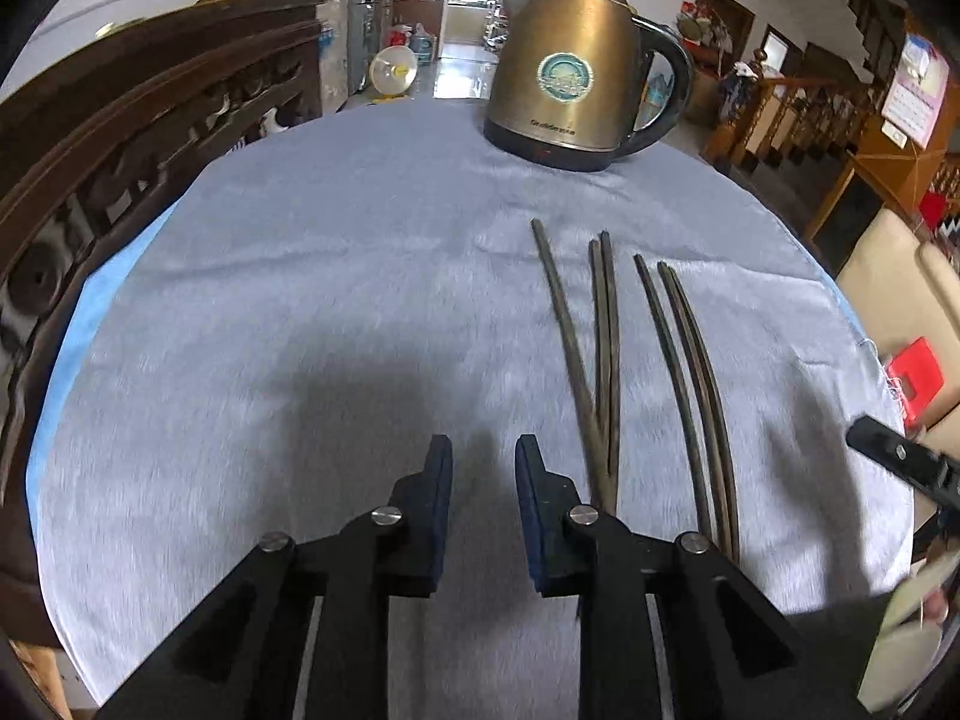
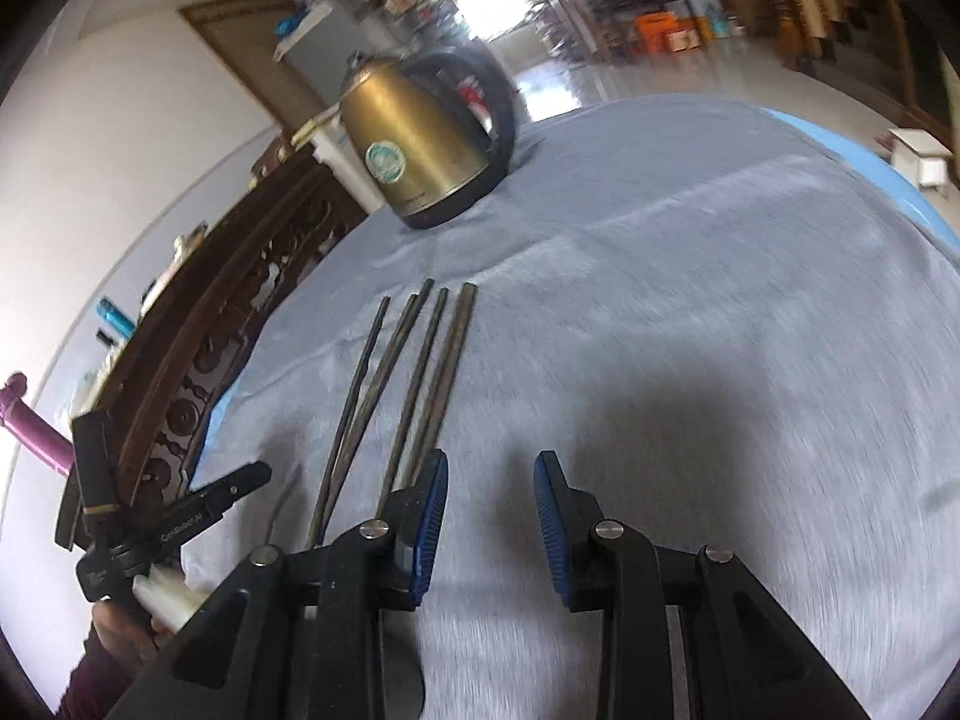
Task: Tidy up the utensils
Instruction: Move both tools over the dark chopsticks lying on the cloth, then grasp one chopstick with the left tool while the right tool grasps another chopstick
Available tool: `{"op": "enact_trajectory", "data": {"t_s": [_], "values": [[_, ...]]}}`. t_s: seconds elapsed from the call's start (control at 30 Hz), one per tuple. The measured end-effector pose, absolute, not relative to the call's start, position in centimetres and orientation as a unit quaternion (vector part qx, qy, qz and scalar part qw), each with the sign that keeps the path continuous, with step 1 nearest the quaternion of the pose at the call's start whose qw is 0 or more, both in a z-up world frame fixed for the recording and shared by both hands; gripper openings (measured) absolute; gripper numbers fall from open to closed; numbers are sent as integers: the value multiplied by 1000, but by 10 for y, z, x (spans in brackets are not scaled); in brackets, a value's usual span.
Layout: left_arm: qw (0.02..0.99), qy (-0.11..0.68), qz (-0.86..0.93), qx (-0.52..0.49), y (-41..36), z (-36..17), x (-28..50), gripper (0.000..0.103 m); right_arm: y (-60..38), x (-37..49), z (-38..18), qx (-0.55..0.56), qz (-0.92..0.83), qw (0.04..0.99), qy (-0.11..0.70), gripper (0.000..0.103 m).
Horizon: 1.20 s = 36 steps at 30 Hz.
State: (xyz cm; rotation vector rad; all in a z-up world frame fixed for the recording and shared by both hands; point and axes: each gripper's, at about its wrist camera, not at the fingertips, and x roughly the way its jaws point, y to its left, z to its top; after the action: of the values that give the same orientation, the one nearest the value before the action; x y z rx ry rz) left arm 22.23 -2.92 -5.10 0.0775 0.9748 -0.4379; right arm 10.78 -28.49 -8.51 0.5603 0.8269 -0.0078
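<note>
Several dark brown chopsticks (image 1: pixel 606 354) lie side by side on the grey tablecloth (image 1: pixel 312 300), tips pointing away from me. In the left wrist view they lie just right of my left gripper (image 1: pixel 483 450), which is open and empty above the cloth. In the right wrist view the chopsticks (image 2: pixel 414 372) lie just left of my right gripper (image 2: pixel 491 468), which is open and empty; its left finger (image 2: pixel 429 516) covers their near ends. The right gripper's tip (image 1: pixel 894 456) shows at the right edge of the left wrist view, and the left gripper (image 2: pixel 180 516) at the left of the right wrist view.
A brass-coloured electric kettle (image 1: pixel 576 72) stands at the far side of the table, also seen in the right wrist view (image 2: pixel 420 144). A dark carved wooden bench back (image 1: pixel 120 150) runs along the table's left edge. A cream chair (image 1: pixel 900 312) stands to the right.
</note>
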Motion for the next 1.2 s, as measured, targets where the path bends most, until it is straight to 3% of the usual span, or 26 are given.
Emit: {"op": "enact_trajectory", "data": {"t_s": [0.1,0.17,0.23,0.4,0.57,0.67,0.73,0.97,1.2], "values": [[852,471,-225,49,-42,-54,229,25,-280,143,-85,254,25,872,418,32],[846,476,-232,61,-49,-58,230,38,-272,164,-88,238,39,869,432,32],[843,479,-236,66,-52,-64,227,42,-263,180,-94,215,49,868,445,32],[838,479,-249,78,-56,-73,220,42,-243,208,-116,167,47,864,472,32],[834,491,-238,89,-50,-77,223,40,-237,218,-123,112,16,866,487,19],[834,488,-236,104,-48,-77,220,37,-245,219,-123,106,-2,863,495,18],[831,491,-239,100,-45,-76,220,37,-258,218,-122,98,-35,859,501,6],[833,494,-232,88,-44,-61,249,37,-291,230,-113,227,-11,843,487,12],[838,496,-210,88,-73,-47,297,37,-276,269,-124,203,-32,830,519,13]]}}
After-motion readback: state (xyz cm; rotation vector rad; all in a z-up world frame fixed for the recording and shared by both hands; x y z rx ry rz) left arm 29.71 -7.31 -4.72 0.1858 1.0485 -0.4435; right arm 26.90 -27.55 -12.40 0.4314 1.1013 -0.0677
